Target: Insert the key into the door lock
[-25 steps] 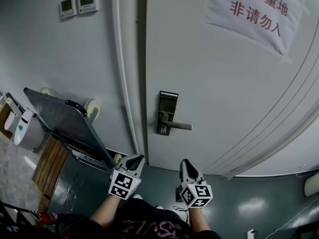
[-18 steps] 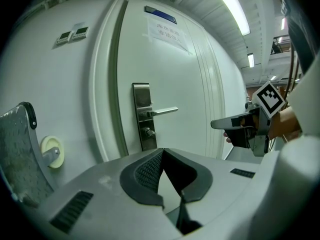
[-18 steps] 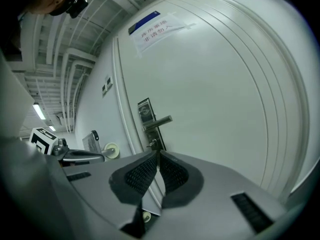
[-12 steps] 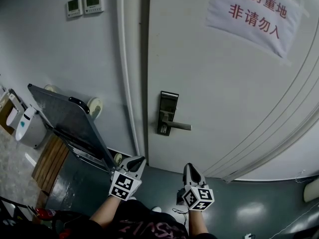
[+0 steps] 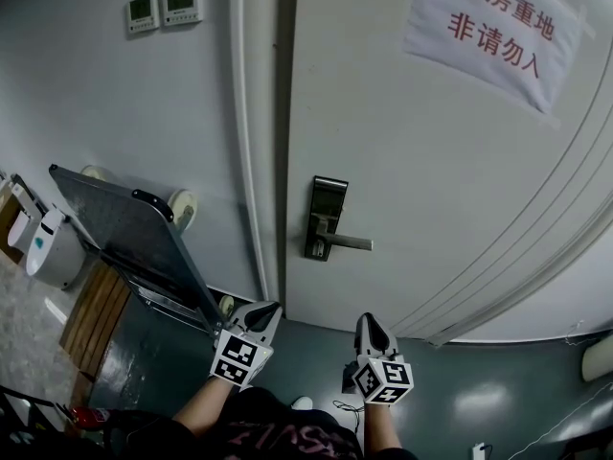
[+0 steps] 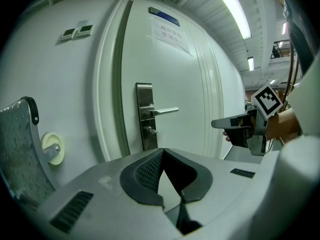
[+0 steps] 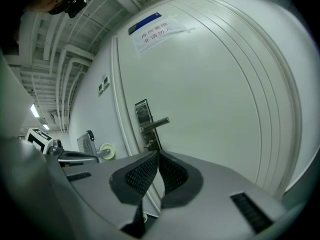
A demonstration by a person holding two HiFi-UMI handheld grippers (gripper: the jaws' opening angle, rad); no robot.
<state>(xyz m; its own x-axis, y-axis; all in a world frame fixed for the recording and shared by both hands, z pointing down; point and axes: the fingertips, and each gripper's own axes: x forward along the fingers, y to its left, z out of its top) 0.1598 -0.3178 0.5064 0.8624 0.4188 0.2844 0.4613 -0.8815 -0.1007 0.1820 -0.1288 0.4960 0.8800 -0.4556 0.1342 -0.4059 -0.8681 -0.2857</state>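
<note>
A white door (image 5: 431, 161) carries a steel lock plate (image 5: 326, 217) with a lever handle (image 5: 351, 242). Below the lever a small key (image 6: 149, 130) sticks out of the lock cylinder; the same key (image 7: 148, 144) shows in the right gripper view. My left gripper (image 5: 263, 310) and right gripper (image 5: 365, 320) hang low and side by side, well short of the door, pointing at it. The left gripper (image 6: 161, 153) is shut with nothing between its pads. The right gripper (image 7: 158, 155) is also shut and holds nothing that I can see.
A folded metal platform trolley (image 5: 134, 238) leans on the wall left of the door frame, its wheel (image 5: 180, 204) facing out. Two wall control panels (image 5: 163, 6) sit high on the wall. A paper notice (image 5: 493, 27) is taped to the door. A wooden pallet (image 5: 96, 319) lies on the floor at left.
The head view has shifted slightly. Both grippers stay low before the door; the right one has drifted a little right and down.
</note>
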